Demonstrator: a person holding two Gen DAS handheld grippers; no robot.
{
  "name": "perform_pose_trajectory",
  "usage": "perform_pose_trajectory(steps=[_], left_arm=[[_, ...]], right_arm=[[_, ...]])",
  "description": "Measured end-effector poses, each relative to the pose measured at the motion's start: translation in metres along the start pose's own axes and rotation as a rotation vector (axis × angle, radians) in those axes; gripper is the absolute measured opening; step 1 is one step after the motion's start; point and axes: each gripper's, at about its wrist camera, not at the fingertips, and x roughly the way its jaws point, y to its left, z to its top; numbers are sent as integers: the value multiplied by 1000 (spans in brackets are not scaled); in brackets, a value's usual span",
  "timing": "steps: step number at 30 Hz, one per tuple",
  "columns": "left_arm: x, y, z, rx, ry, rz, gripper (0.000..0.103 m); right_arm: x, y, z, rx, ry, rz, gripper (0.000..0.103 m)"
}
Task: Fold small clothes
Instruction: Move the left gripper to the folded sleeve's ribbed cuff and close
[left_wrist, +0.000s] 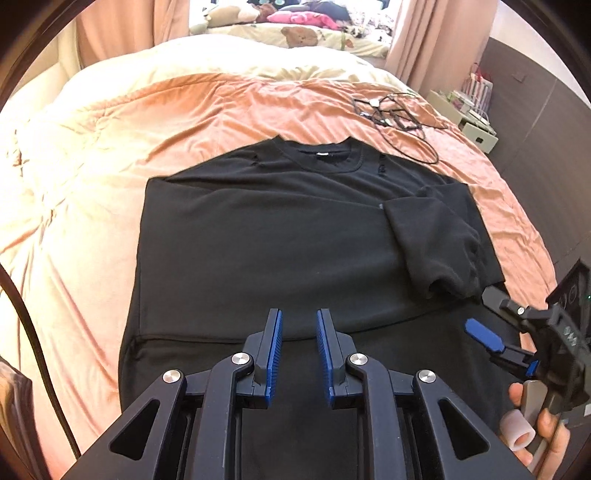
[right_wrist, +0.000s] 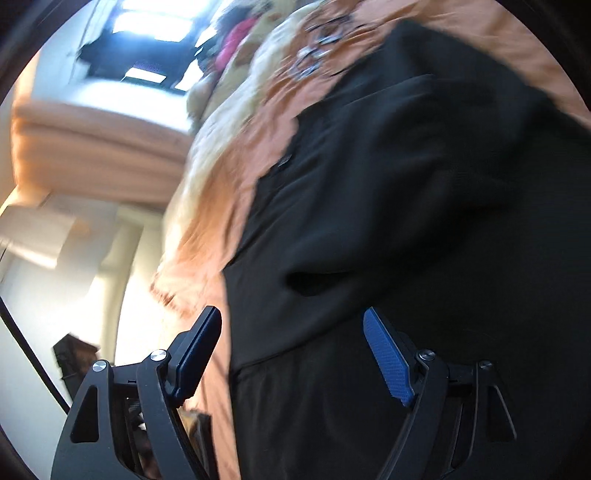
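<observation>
A black T-shirt (left_wrist: 258, 240) lies flat on the orange duvet (left_wrist: 184, 110), collar at the far end. Its right sleeve (left_wrist: 436, 240) is folded inward onto the body. My left gripper (left_wrist: 299, 317) hovers over the shirt's lower middle; its blue pads stand a narrow gap apart with nothing between them. My right gripper (left_wrist: 478, 310) sits at the shirt's right edge just below the folded sleeve, jaws wide apart and empty, held by a hand (left_wrist: 543, 432). In the blurred, tilted right wrist view the right gripper (right_wrist: 293, 332) stands open over the black T-shirt (right_wrist: 406, 184).
Tangled black cables (left_wrist: 395, 114) lie on the duvet beyond the collar, to the right. Pillows and plush toys (left_wrist: 295, 22) pile at the bed's far end. Boxes and bags (left_wrist: 469, 118) stand on the floor to the right. A black cord (left_wrist: 37, 350) runs down the left edge.
</observation>
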Motion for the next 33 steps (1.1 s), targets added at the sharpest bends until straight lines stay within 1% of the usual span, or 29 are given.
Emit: perform_pose_trajectory(steps=[4,6,10,12,15,16,17,18,21,22,25,26,27,31,32,33], left_arm=[[-4,-23,5,44,-13,-29,20],[-3,-40,7,67,-20,-49,20],[5,-75,12,110,-20,-90,20],[11,-94,15,134,-20,-107,21],[25,-125,19,170,-6,-148,20],[28,-133,20,179,-4,-155,20],[33,-142,21,192,-1,-164,20],[38,-152,23,203,3,-174,20],[54,-177,26,220,19,-205,20],[59,-184,26,227,24,-212,20],[76,-208,25,273,46,-212,20],[85,-218,25,293,56,-202,20],[92,-225,25,302,65,-199,20],[115,-249,27,315,93,-224,20],[118,-254,27,323,96,-224,20],[125,-262,27,340,105,-215,21]], right_arm=[[-18,-24,18,12,-57,-57,78],[-24,-32,30,15,-69,-46,78],[-37,-53,58,29,-107,-50,78],[-41,-58,67,29,-130,-54,78],[-46,-67,85,37,-152,-52,65],[-48,-70,91,40,-162,-59,62],[-48,-73,90,43,-173,-71,60],[-48,-79,98,44,-182,-87,56],[-39,-83,103,53,-177,-102,47],[-38,-88,109,61,-182,-109,45],[-38,-89,120,92,-214,-121,45],[-37,-86,114,98,-221,-120,45],[-35,-87,119,104,-229,-121,45],[-45,-86,104,137,-242,-101,45],[-43,-87,104,142,-243,-100,45],[-55,-92,96,144,-242,-98,45]])
